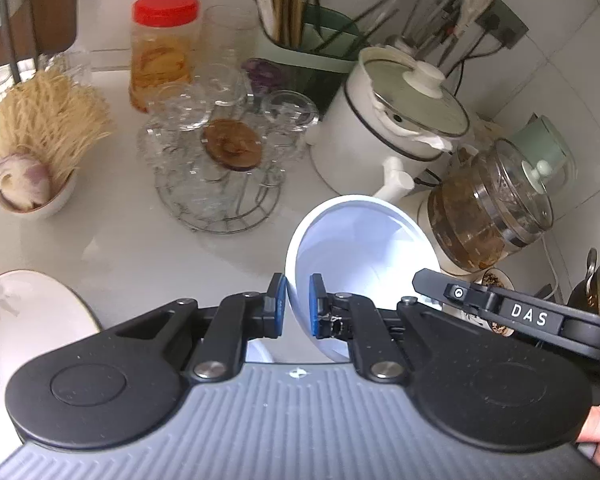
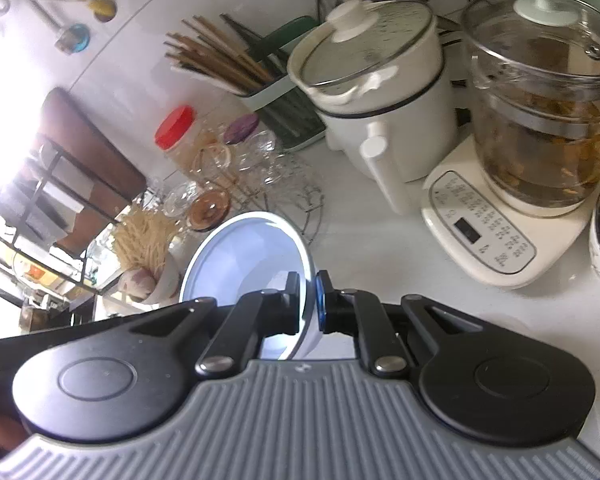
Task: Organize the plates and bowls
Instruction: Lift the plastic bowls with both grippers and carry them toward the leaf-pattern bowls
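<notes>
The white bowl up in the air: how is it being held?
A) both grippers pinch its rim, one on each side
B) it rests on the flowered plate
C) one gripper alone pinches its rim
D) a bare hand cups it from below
A: the left gripper and the right gripper are each shut on the rim of the white bowl, on opposite sides, and it hangs tilted above the counter.

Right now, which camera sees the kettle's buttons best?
The right wrist view: the kettle's button panel faces the camera, whole and close. In the left wrist view the kettle shows only its glass jug; the white bowl and the right hand-held gripper hide its base.
</notes>
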Demonstrator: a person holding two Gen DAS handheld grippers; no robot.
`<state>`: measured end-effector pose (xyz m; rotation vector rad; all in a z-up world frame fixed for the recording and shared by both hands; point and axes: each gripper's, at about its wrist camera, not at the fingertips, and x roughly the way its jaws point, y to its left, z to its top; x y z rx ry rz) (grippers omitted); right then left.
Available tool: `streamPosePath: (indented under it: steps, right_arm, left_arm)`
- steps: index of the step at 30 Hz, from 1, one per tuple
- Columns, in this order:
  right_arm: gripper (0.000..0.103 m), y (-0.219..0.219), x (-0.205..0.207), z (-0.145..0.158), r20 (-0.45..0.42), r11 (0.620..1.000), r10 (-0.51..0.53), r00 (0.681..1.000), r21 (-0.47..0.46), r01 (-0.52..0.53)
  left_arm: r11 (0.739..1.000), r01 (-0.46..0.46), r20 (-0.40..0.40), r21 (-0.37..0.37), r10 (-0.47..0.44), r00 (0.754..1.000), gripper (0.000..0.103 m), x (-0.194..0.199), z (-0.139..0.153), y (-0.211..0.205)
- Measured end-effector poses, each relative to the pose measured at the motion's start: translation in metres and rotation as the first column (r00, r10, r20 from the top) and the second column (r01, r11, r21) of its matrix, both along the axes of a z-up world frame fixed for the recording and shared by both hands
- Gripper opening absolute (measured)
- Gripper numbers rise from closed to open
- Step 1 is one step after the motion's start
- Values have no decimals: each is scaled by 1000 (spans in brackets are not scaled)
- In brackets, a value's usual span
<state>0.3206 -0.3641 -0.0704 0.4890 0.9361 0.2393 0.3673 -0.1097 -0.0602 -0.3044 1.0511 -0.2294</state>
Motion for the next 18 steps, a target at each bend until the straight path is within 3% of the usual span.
streamPosePath:
  steps: [7, 18]
  right_arm:
    - [11, 31, -4, -2, -23, 999, 50, 998, -13, -50]
    - [13, 68, -14, -27, -110, 992, 113, 988, -39, -118]
  left_arm:
    - [999, -43, -8, -6, 43, 999, 12, -10, -3, 33]
    - [992, -124, -103, -17, 122, 987, 13, -31, -37, 68]
